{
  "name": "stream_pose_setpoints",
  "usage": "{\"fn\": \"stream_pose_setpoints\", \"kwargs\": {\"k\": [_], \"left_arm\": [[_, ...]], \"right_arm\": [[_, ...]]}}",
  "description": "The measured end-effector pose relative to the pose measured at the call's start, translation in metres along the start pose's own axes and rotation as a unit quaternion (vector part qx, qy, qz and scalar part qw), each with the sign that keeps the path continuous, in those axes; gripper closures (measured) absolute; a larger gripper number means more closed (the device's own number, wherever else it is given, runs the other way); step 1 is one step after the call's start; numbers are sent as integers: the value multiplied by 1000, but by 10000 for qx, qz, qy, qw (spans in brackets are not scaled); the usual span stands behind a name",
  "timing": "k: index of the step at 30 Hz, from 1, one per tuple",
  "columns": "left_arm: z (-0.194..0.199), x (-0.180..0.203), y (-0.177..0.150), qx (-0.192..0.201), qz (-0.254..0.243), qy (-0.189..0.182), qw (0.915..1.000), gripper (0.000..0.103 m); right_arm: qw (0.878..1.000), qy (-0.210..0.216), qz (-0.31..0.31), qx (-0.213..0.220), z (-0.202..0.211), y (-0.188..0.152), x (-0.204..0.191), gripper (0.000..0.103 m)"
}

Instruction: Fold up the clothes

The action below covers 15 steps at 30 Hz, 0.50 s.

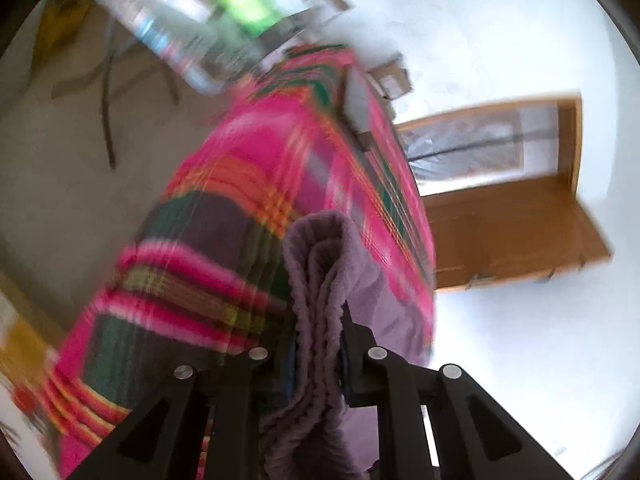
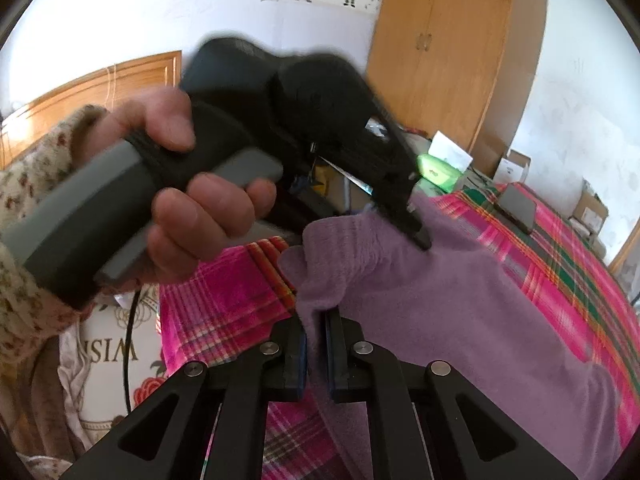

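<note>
A purple fleece garment point(image 2: 460, 300) lies over a bed with a pink plaid cover point(image 2: 568, 248). My right gripper point(image 2: 316, 340) is shut on a raised edge of the garment near its ribbed hem. My left gripper point(image 1: 320, 344) is shut on bunched ribbed folds of the same purple garment point(image 1: 320, 272), held up above the plaid cover point(image 1: 240, 184). In the right wrist view a hand point(image 2: 200, 208) holds the left gripper point(image 2: 416, 228) just above the garment, its tip touching the cloth. The left wrist view is blurred by motion.
A dark phone point(image 2: 516, 208) lies on the plaid cover at the far side. A wooden wardrobe point(image 2: 452, 48), cardboard boxes point(image 2: 516, 168) and a green item point(image 2: 436, 170) stand beyond the bed. A printed pillow point(image 2: 112, 356) sits at the left. A wooden door point(image 1: 516, 232) shows.
</note>
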<state>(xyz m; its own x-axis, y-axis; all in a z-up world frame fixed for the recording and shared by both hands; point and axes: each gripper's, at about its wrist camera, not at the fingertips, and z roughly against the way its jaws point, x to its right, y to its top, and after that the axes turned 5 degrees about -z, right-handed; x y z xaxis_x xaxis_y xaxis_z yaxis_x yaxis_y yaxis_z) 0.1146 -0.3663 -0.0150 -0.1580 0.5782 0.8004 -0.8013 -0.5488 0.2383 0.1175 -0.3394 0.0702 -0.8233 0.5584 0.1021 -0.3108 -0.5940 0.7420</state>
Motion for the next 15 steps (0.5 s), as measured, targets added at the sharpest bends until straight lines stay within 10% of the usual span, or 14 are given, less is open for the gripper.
{"fn": "stream_pose_setpoints", "kwargs": {"k": [15], "left_arm": [[-11, -21, 4, -48, 588, 61, 9982, 87]], "right_arm": [[9986, 331, -352, -233, -13, 2, 9, 96]]}}
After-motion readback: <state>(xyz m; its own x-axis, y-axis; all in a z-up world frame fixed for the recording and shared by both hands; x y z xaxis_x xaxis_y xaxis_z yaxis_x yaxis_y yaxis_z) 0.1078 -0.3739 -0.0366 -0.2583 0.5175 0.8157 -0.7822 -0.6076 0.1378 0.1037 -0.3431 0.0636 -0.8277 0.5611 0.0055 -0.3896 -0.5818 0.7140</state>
